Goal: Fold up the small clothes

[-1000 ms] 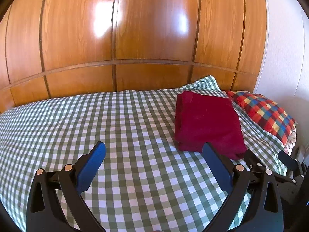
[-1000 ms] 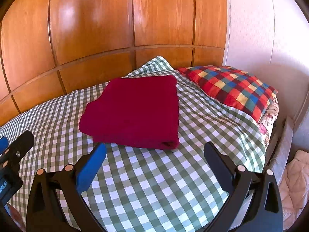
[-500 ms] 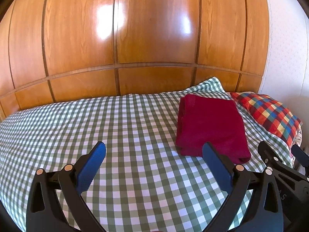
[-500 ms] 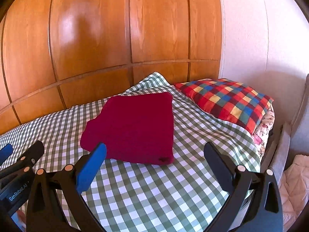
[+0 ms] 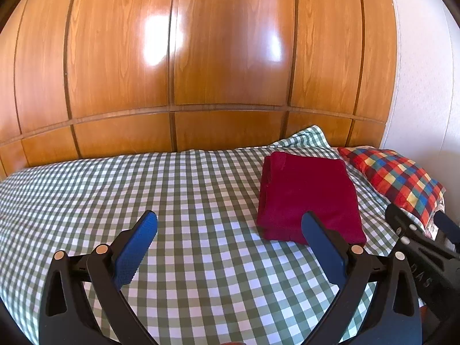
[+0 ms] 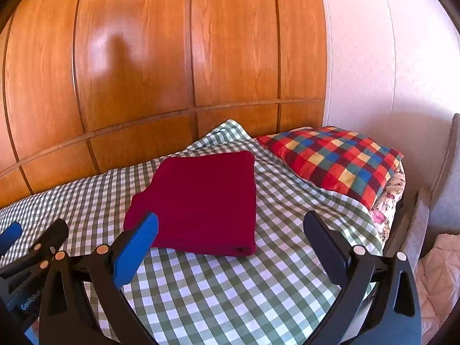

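Note:
A dark red garment (image 5: 307,195) lies folded into a neat rectangle on the green-checked bedspread (image 5: 172,201), toward the right side of the bed. My left gripper (image 5: 230,227) hovers open above the spread, nearer than the garment and left of it, with nothing between its blue pads. In the right wrist view the same folded garment (image 6: 201,198) lies just beyond my right gripper (image 6: 230,227), which is also open and holds nothing. Each gripper shows at the edge of the other's view.
A multicoloured checked pillow (image 6: 336,158) lies right of the garment, by the white wall (image 6: 373,57). A glossy wooden headboard (image 5: 201,72) runs behind the bed. Past the bed's right edge, pale pink quilted fabric (image 6: 440,276) lies low down.
Both grippers have drawn back and risen away from the folded garment, which now looks smaller and farther. The garment itself has not moved. Both grippers stayed open.

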`<state>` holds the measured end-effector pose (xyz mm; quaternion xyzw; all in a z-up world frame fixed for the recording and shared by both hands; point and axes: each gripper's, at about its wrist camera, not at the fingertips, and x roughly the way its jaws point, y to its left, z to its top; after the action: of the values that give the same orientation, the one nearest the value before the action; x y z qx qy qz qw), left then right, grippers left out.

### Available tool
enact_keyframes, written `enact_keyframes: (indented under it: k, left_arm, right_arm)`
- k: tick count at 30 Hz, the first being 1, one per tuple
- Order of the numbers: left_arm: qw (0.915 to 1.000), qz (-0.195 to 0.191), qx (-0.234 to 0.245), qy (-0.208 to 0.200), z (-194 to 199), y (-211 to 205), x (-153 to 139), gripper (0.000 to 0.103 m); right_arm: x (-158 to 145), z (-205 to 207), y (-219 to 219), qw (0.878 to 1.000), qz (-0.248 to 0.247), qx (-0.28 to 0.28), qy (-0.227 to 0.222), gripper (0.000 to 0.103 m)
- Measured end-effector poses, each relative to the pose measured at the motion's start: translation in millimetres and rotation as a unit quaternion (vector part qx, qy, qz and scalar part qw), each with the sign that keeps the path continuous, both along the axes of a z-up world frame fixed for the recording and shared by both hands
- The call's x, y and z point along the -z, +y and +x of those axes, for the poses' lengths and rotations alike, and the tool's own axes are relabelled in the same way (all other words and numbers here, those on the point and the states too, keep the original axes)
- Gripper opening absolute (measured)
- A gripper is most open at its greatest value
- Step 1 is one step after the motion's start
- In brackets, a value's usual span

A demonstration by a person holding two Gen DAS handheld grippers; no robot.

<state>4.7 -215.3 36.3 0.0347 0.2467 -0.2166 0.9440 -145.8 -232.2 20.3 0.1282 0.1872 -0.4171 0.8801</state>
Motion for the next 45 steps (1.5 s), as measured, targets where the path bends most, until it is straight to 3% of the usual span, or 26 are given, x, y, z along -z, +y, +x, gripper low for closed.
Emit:
enact_keyframes:
  k: [35, 41, 45]
  left_arm:
    - [0.9998, -0.001, -0.001, -0.018, -7, 6, -3, 0.099]
    - [0.9999, 0.004, -0.008, 0.005, 1, 7, 5, 0.099]
    - [0.9996, 0.006, -0.012, 0.023, 6, 9, 12, 0.099]
  right_arm:
    - [7, 1, 4, 1.0, 0.012, -0.011, 0.009, 0.101]
    - [12, 2, -2, 0.999, 0.034, -0.028, 0.007, 0.101]
    - [18, -2, -29, 0.996, 0.08, -0.031, -0.008, 0.101]
